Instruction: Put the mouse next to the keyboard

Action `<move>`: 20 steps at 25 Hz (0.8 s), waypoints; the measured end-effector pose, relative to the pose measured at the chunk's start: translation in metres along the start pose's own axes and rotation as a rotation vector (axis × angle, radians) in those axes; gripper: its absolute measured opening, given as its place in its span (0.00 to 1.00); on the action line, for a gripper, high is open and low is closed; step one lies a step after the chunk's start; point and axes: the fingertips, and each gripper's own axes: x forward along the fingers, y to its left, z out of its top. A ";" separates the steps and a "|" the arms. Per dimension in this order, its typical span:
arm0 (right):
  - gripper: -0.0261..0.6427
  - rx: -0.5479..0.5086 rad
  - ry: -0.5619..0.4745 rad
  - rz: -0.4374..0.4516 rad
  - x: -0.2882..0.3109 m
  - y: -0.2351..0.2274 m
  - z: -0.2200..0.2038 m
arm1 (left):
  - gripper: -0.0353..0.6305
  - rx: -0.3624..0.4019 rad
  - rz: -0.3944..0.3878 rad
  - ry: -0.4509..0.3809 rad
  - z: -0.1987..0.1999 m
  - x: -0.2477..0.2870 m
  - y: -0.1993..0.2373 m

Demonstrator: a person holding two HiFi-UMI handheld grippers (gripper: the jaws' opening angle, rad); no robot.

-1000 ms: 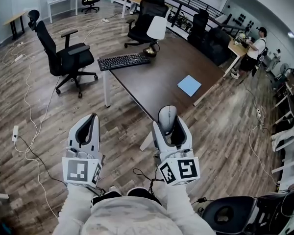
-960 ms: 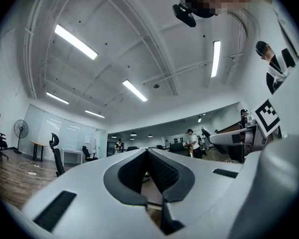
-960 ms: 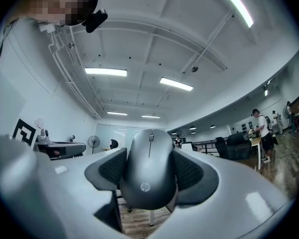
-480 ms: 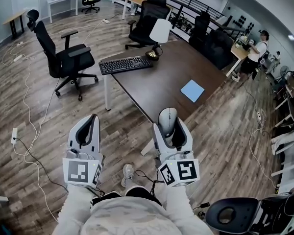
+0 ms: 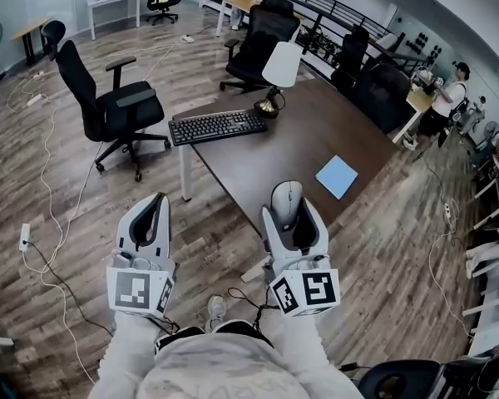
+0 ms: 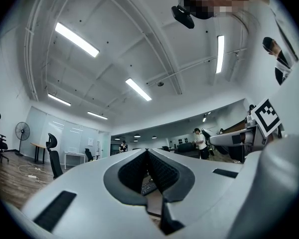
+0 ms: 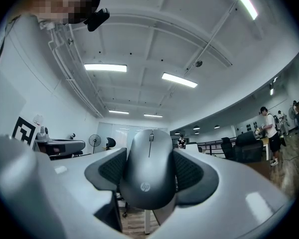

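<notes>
One dark grey, logo-marked mouse (image 7: 150, 183) sits clamped in the right gripper (image 7: 149, 156); left gripper (image 6: 147, 152) fully closed.

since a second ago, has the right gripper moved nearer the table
Yes. The right gripper, shut on the mouse, has advanced toward the table; the keyboard and blue pad lie nearer it.

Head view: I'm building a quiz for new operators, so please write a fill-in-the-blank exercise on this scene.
1. The right gripper is shut on the ____.
2. The left gripper, jaws together, holds ____.
3. On the table, the keyboard lies beside a ____.
Missing words: mouse; nothing; lamp.
</notes>
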 end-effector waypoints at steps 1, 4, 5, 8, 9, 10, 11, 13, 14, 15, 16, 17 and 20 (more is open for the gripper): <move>0.49 0.000 0.000 0.002 0.009 -0.005 -0.001 | 0.06 0.002 0.003 -0.001 -0.001 0.010 0.002; 0.49 -0.003 0.007 0.010 0.035 -0.020 -0.005 | 0.06 0.004 0.011 -0.003 -0.005 0.037 0.007; 0.49 -0.006 0.010 0.013 0.043 -0.025 -0.006 | 0.06 0.002 0.014 -0.003 -0.006 0.045 0.008; 0.49 -0.005 0.014 0.021 0.065 -0.039 -0.011 | 0.06 0.005 0.023 -0.003 -0.010 0.070 0.012; 0.49 -0.004 0.014 0.025 0.072 -0.044 -0.012 | 0.06 0.008 0.025 -0.003 -0.011 0.078 0.011; 0.49 -0.004 0.014 0.030 0.078 -0.050 -0.012 | 0.06 0.011 0.027 -0.005 -0.012 0.087 0.010; 0.49 -0.001 0.013 0.034 0.084 -0.057 -0.014 | 0.06 0.012 0.030 -0.006 -0.013 0.095 0.008; 0.49 0.005 0.012 0.042 0.095 -0.068 -0.017 | 0.06 0.009 0.035 -0.009 -0.015 0.111 0.005; 0.49 0.005 0.013 0.049 0.101 -0.073 -0.019 | 0.06 0.006 0.039 -0.011 -0.016 0.117 0.004; 0.49 0.004 0.014 0.057 0.106 -0.076 -0.021 | 0.06 0.003 0.042 -0.012 -0.017 0.123 0.004; 0.49 0.004 0.014 0.064 0.111 -0.079 -0.023 | 0.06 0.004 0.045 -0.013 -0.018 0.128 0.004; 0.49 0.004 0.014 0.071 0.115 -0.081 -0.024 | 0.06 0.008 0.048 -0.013 -0.019 0.132 0.004; 0.49 0.012 0.013 0.078 0.127 -0.090 -0.027 | 0.06 0.022 0.053 -0.004 -0.021 0.144 0.003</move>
